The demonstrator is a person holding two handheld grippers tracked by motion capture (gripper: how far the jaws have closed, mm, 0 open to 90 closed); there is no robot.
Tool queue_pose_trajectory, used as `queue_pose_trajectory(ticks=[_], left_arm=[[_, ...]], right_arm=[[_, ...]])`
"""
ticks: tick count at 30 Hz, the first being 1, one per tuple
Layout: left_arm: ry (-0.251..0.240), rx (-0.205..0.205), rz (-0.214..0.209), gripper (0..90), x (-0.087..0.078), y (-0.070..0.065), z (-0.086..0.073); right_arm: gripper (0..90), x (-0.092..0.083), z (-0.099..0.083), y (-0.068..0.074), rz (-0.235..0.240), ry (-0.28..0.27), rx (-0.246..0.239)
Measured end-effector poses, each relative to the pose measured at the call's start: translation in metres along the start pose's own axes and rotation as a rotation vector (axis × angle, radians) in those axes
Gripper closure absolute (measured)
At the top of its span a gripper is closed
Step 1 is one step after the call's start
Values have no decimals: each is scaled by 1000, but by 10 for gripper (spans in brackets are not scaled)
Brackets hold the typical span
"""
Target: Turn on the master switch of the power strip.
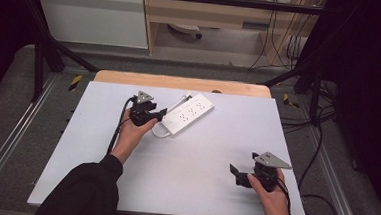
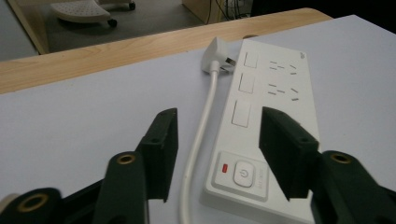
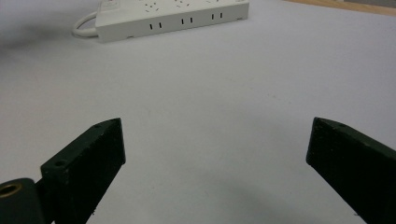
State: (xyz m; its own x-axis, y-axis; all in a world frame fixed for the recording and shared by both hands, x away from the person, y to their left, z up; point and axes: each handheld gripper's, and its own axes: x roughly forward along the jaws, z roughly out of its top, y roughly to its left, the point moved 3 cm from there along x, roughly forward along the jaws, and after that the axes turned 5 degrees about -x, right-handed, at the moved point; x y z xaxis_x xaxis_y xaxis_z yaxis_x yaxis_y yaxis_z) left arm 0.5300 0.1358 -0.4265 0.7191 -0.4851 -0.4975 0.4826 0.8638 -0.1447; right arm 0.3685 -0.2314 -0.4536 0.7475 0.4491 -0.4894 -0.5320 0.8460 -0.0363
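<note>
Your left gripper (image 2: 217,154) sits at the near end of the power strip (image 2: 266,126), its jaws partly apart and straddling that end: one black pad hangs over the strip's right side, the other stands over the bare mat left of the cord (image 2: 198,144), and you cannot tell whether either pad touches. From above, that gripper (image 1: 154,116) meets the strip (image 1: 190,112) at its lower left end, where the cord loops out.

The strip is a flat white plastic bar with rounded corners. Nearest your jaws is a round power button (image 2: 243,173) with a small red lamp (image 2: 225,167) beside it; beyond that come three square rocker switches, each with a row of socket slots. The smooth white cord runs along the strip's left side up to a white plug (image 2: 215,55) lying at the far end, just beside the strip.

Your right gripper (image 3: 215,154) is well apart from all this, near the right front of the table, jaws wide apart with nothing between them but matte mat (image 3: 210,88). From above it (image 1: 239,174) points left.

The mat (image 1: 195,168) is pale grey, smooth and rectangular, laid over a light wooden tabletop (image 1: 180,82) with rounded corners.
</note>
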Motion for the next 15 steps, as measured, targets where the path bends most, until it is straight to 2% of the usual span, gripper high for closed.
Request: queue_pose_trajectory(ticks=[6, 15], left_arm=[[2, -10, -27, 686, 3, -1, -2], [22, 27, -40, 833, 6, -4, -2]], right_arm=[[49, 0, 0, 0, -1, 2, -4], [49, 0, 0, 0, -1, 3, -5]])
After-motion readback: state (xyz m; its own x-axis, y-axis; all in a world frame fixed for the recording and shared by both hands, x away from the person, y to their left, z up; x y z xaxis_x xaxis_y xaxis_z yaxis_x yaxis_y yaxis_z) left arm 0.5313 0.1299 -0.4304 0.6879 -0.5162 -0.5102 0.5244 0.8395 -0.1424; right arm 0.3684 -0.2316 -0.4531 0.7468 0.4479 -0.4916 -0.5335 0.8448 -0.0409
